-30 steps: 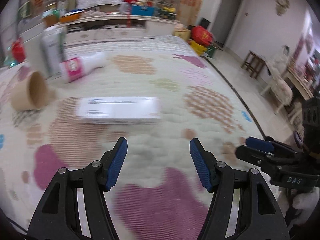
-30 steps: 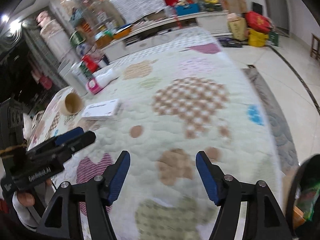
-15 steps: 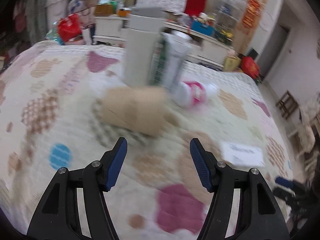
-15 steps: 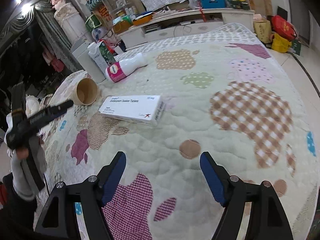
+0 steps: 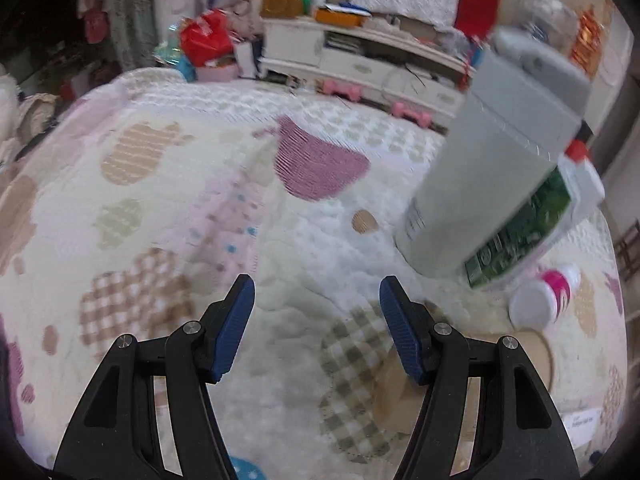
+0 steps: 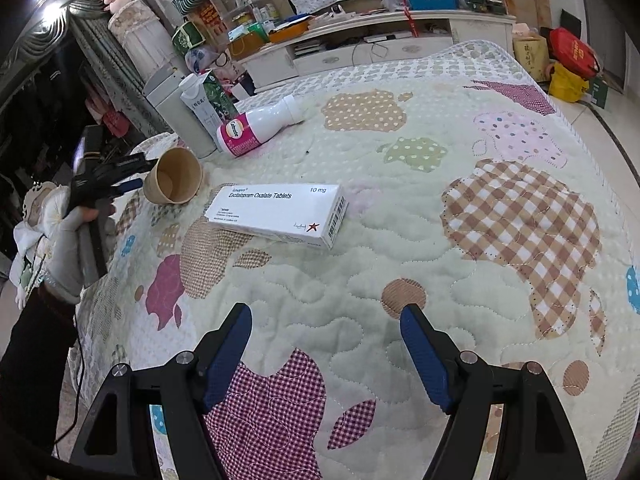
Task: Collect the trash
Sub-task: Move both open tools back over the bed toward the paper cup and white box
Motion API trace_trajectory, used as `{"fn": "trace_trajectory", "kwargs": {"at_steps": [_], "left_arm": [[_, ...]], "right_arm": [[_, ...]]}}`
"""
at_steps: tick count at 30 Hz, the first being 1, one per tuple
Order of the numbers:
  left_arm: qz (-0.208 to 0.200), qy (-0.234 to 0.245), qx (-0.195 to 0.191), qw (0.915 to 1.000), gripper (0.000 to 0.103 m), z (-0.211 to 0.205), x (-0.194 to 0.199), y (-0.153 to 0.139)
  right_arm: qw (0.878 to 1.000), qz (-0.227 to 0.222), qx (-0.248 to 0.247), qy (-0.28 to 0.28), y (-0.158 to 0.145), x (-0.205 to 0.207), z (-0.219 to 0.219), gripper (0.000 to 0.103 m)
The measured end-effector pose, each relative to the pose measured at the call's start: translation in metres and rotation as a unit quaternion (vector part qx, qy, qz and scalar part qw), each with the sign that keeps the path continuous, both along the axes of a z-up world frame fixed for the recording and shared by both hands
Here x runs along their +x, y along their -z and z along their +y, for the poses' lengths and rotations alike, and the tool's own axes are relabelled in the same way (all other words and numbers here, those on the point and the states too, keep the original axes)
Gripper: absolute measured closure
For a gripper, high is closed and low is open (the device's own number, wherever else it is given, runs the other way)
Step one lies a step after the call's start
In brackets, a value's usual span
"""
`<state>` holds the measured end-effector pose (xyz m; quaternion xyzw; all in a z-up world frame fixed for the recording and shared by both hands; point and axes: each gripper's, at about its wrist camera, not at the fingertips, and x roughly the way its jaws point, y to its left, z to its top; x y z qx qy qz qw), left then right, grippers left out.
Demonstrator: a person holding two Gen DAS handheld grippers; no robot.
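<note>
Swinging left since before, the left gripper point(image 5: 316, 324) gapes empty beside the paper cup point(image 6: 173, 176). Right gripper point(image 6: 325, 356) hovers wide too. Best to centre the cup's rim before closing.

Left gripper swings to the paper cup

My left gripper point(image 6: 132, 174) now reaches the paper cup point(image 6: 174, 176), right finger beside it.

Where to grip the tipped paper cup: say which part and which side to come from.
Grip the paper cup at its open rim, one finger inside, one outside. It lies on its side, mouth toward the tablet box, so come in from there; the left hand-held gripper sits open beside it.
</note>
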<state>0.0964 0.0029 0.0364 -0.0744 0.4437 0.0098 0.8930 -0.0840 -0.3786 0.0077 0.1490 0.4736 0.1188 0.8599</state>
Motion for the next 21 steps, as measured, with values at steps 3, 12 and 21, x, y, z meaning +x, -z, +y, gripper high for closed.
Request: {"fn": "trace_trajectory", "kwargs": {"at_steps": [3, 12, 21], "left_arm": [[-0.007, 0.044, -0.016, 0.9989, 0.039, -0.006, -0.024, -0.003], [0.009, 0.245, -0.038, 0.9686, 0.039, -0.049, -0.126, -0.015], [0.008, 0.226, -0.069, 0.9717, 0.039, -0.043, -0.146, -0.003]], "right_arm": [[1.000, -0.001, -0.001, -0.001, -0.001, -0.001, -0.001, 0.028], [1.000, 0.000, 0.011, 0.003, 0.003, 0.002, 0.002, 0.028], [1.000, -0.006, 0.005, -0.012, -0.003, -0.004, 0.015, 0.027]]}}
